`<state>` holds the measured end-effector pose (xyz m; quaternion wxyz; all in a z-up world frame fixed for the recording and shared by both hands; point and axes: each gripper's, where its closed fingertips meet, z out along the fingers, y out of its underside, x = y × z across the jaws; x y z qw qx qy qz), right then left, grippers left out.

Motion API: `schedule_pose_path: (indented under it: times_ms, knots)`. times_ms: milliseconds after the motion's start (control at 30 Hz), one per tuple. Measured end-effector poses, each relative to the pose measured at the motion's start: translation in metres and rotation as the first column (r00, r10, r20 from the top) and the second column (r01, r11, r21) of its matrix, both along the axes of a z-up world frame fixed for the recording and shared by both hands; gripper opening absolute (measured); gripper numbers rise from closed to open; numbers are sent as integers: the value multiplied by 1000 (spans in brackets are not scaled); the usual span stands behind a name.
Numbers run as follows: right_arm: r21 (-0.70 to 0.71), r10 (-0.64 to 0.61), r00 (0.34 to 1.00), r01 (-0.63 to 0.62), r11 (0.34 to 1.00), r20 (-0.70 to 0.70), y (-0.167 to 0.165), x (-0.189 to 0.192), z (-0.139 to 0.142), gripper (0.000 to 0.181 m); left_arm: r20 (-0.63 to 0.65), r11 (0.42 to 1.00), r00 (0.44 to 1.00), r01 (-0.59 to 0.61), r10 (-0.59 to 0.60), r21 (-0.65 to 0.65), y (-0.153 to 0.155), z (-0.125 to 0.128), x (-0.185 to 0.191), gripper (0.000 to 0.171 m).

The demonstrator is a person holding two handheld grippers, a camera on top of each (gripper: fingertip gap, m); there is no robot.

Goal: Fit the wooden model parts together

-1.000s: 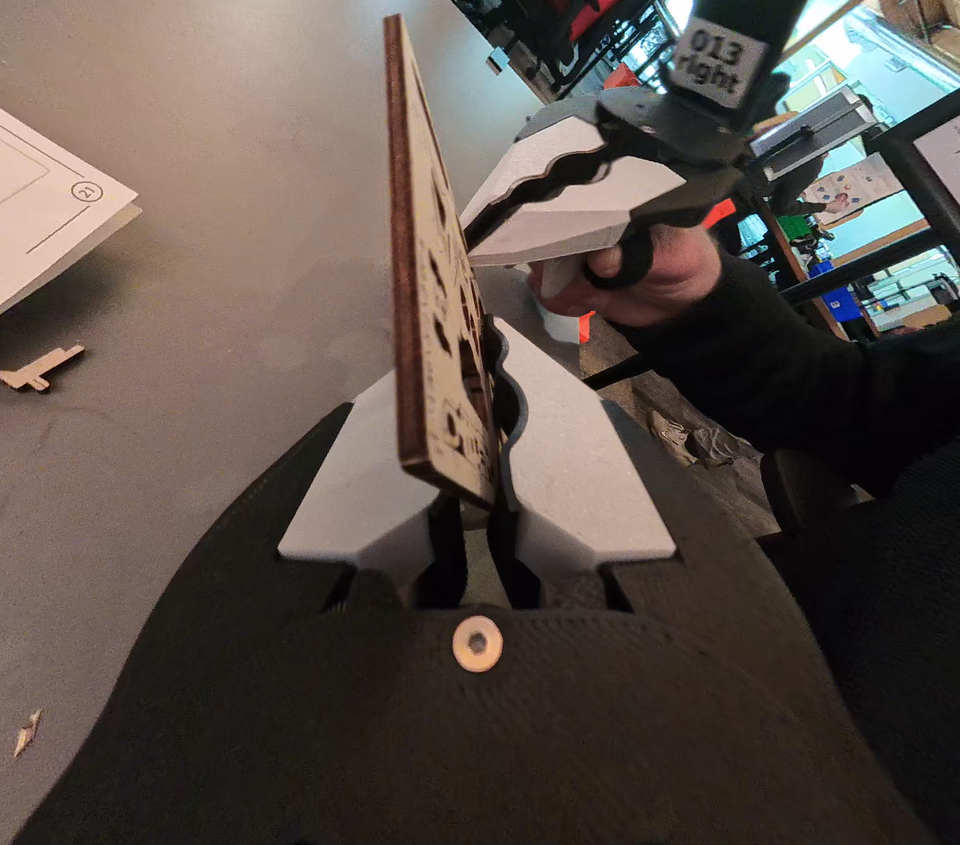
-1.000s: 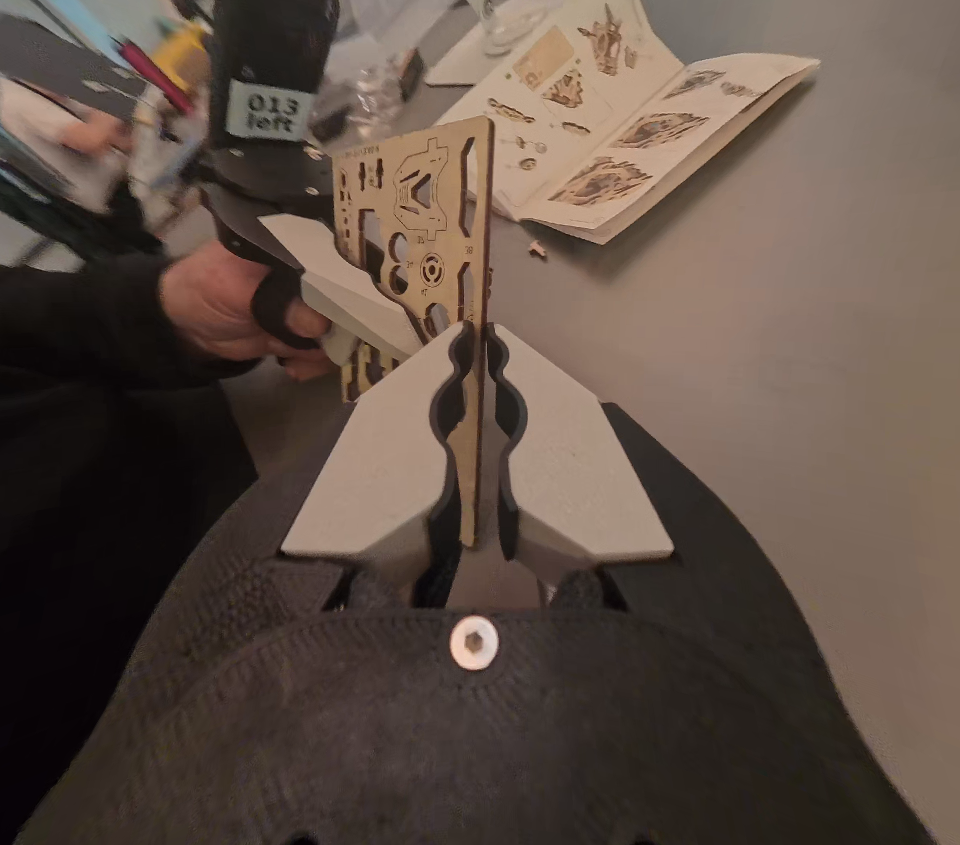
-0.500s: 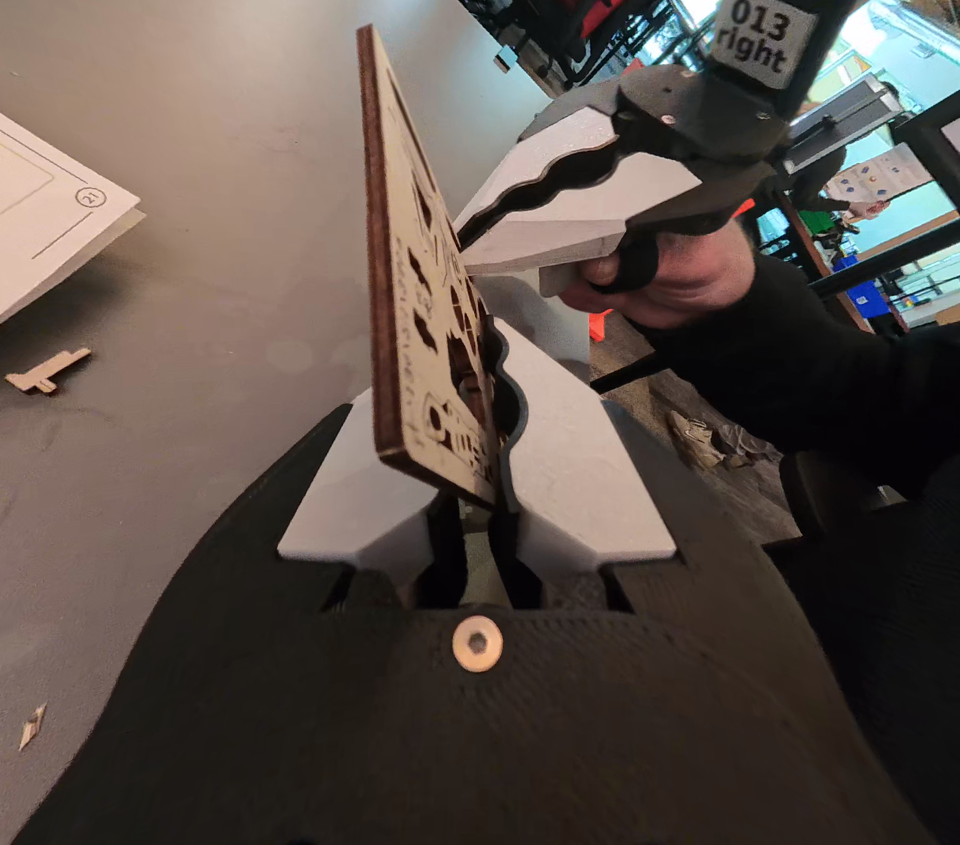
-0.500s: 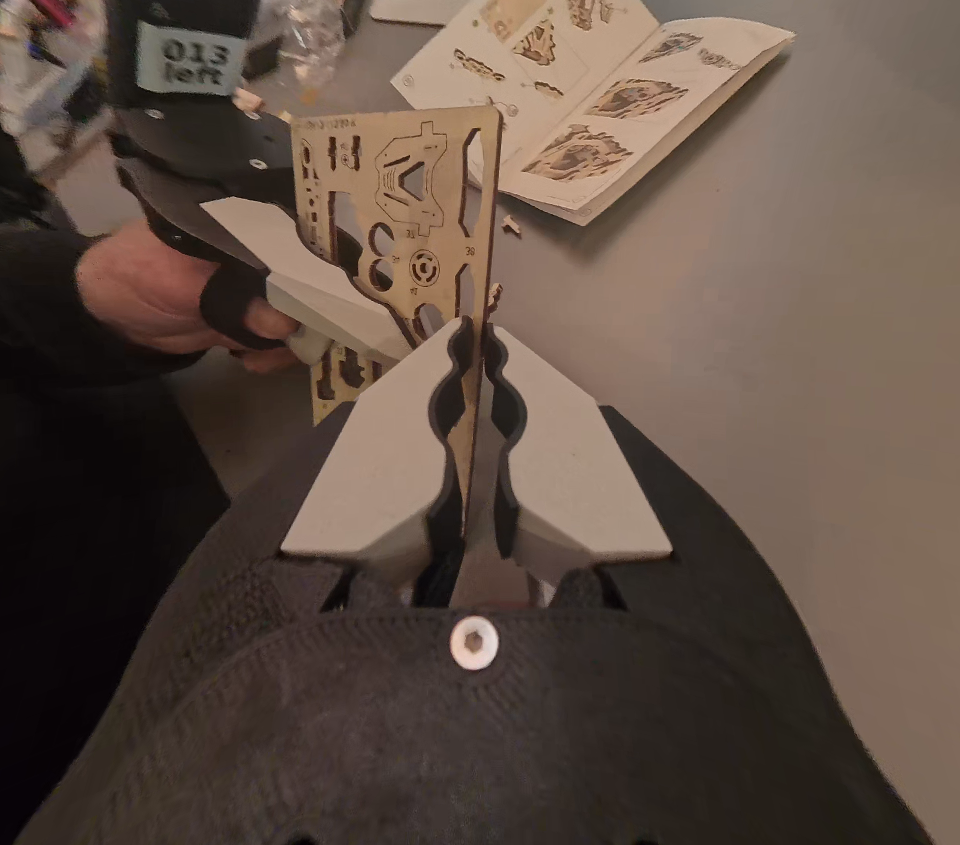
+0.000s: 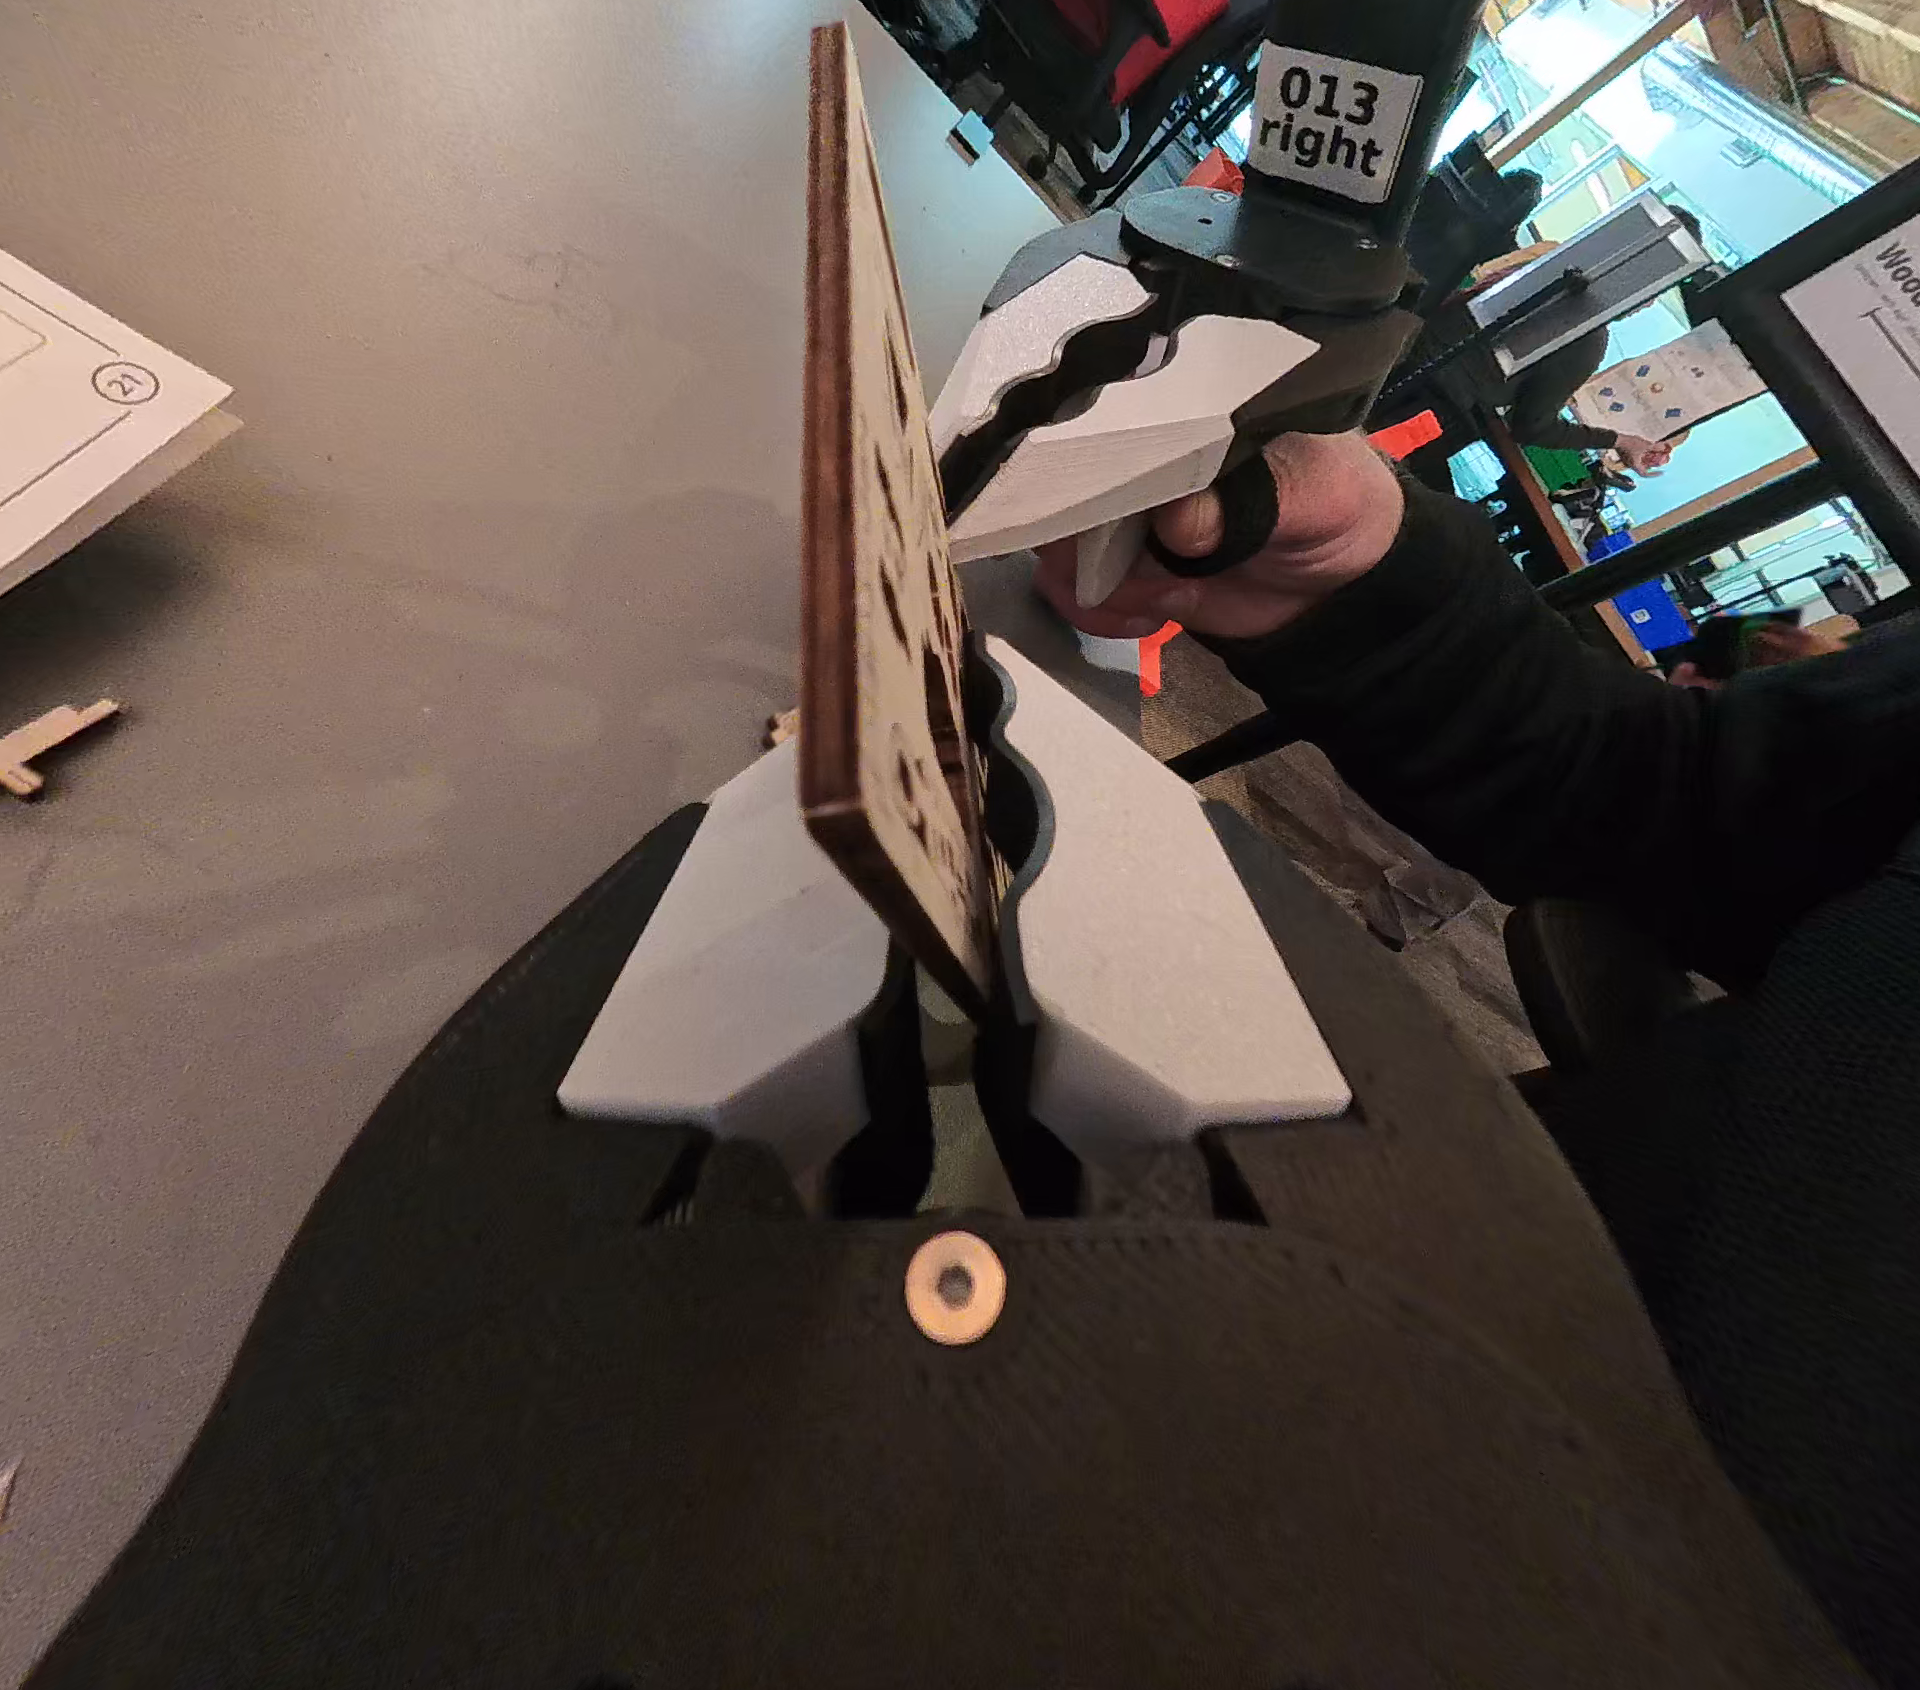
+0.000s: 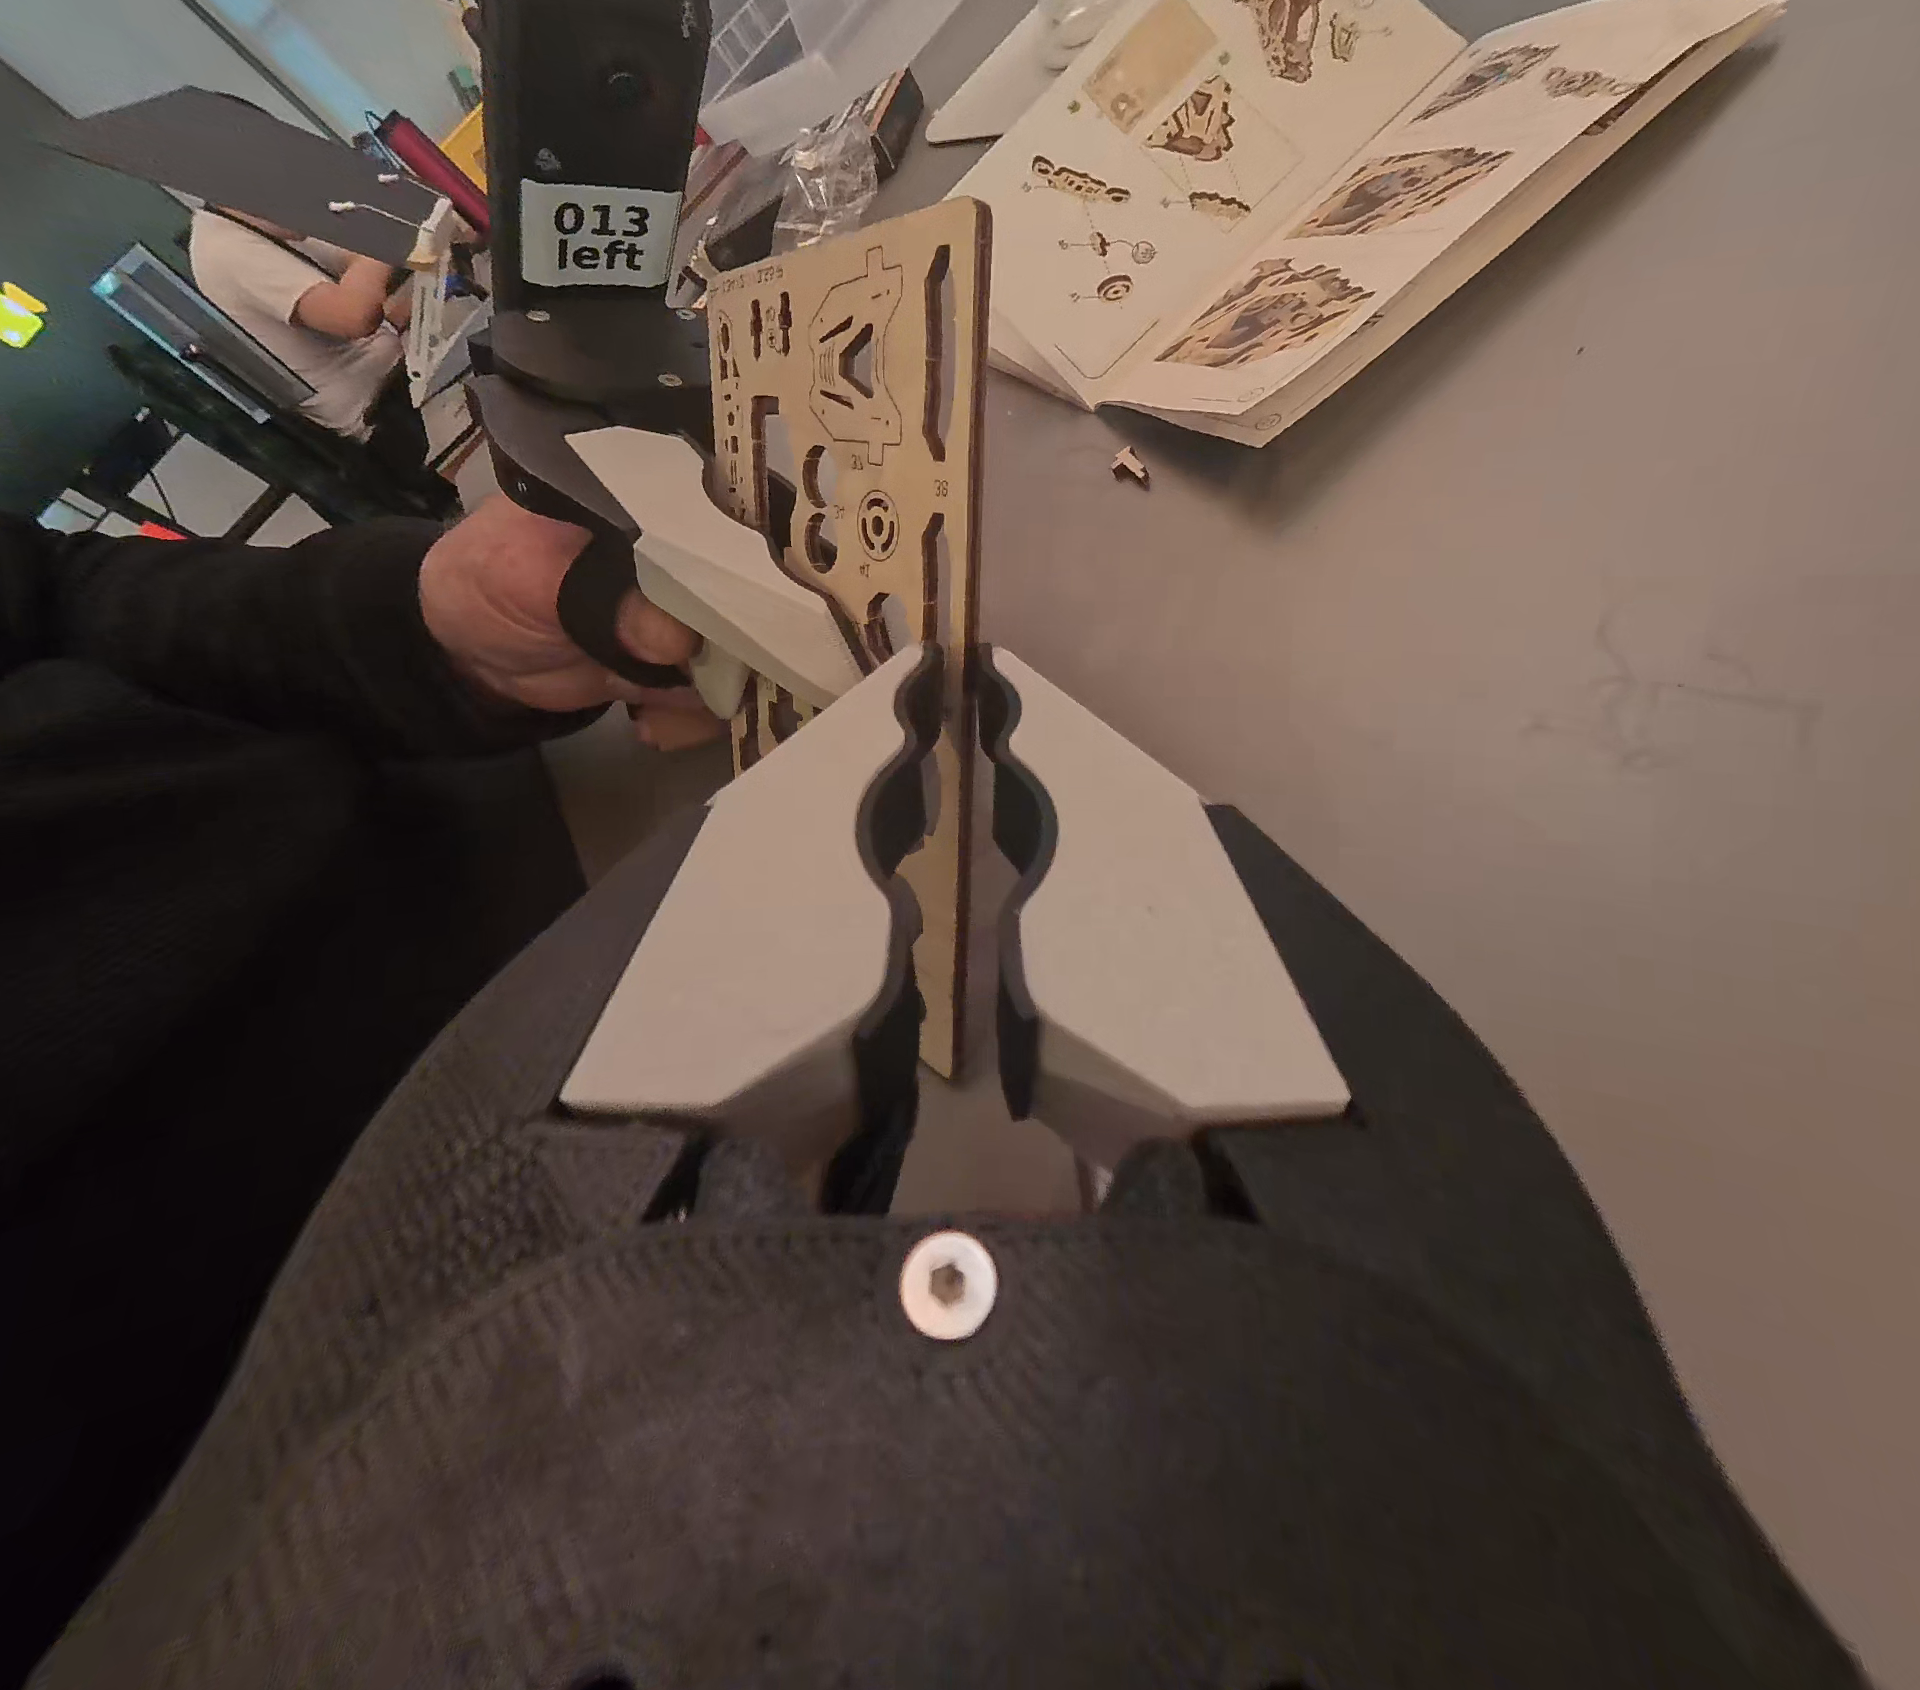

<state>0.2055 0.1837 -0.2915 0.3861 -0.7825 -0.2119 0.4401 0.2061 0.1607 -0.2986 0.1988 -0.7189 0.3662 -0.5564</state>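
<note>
Grey table (image 6: 1507, 705), booklet (image 6: 1351, 206) open. Both grippers, left (image 5: 971, 809) and right (image 6: 951, 809), pinch one sheet (image 6: 883, 414). Step: freeing parts. Next, you press one out.

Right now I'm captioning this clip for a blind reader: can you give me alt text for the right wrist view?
The right gripper is shut on the edge of a thin wooden parts sheet held upright over a grey table. The left gripper, in a person's hand, clamps the same sheet from the left. An open instruction booklet lies behind.
</note>
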Motion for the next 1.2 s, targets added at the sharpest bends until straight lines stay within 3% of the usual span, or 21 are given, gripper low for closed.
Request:
schedule_pose_path:
  times_ms: [167,333,400,500,567,667,867,1200]
  knots:
    - [29,-11,999,12,1000,-31,1,4,12,11,16,1000,1000,-12,12,-11,4,3,-2,2]
    - [74,20,1000,-18,997,-24,10,-8,30,23,47,998,997,58,-56,-32,-5,10,-2,1]
    - [69,67,996,-62,996,-58,10,-16,34,11,46,995,995,93,-91,-45,-11,11,0,0]
    - [17,115,988,-114,993,-106,7,-21,30,10,36,994,994,106,-104,-40,-13,8,-2,1]
    - [-10,175,982,-177,984,-67,-2,-27,21,26,42,994,995,94,-93,-45,-11,9,-3,1]
    - [-5,175,982,-176,984,-69,-5,-30,19,13,35,994,994,109,-108,-32,-12,9,-3,1]
    - [-31,137,973,-146,989,-186,-1,-25,24,15,41,993,994,99,-97,-59,-12,8,-1,2]
    - [-59,103,979,-115,992,-176,2,-20,19,10,28,994,995,93,-92,-57,-12,4,-1,0]
